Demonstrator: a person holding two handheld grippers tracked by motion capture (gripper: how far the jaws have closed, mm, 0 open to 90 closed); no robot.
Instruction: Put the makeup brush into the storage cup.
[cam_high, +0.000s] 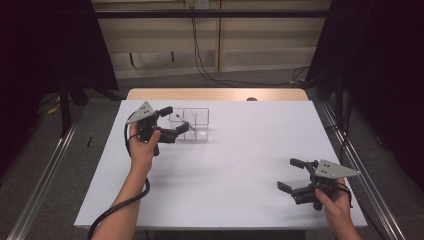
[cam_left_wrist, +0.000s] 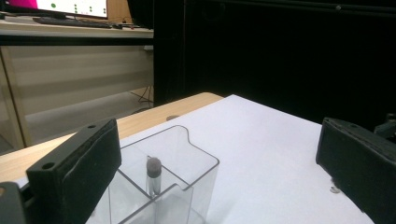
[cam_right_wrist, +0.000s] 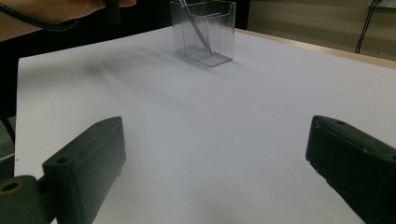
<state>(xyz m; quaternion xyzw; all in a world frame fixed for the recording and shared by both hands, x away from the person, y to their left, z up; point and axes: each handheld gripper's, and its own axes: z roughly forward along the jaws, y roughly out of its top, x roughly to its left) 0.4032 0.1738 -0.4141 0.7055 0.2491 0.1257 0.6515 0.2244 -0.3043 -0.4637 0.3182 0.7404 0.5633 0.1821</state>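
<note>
Gaping left hand-held gripper (cam_high: 174, 120), seemingly empty

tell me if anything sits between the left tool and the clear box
Nothing visible does. The open left tool is right at the clear box, its jaws either side of the near corner; a thin stick stands inside.

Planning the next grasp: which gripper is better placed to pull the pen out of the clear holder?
Left. The left gripper is open right at the clear holder, with the pen just ahead between its jaws. The right gripper, also open, sits far off near the table's front right corner.
</note>
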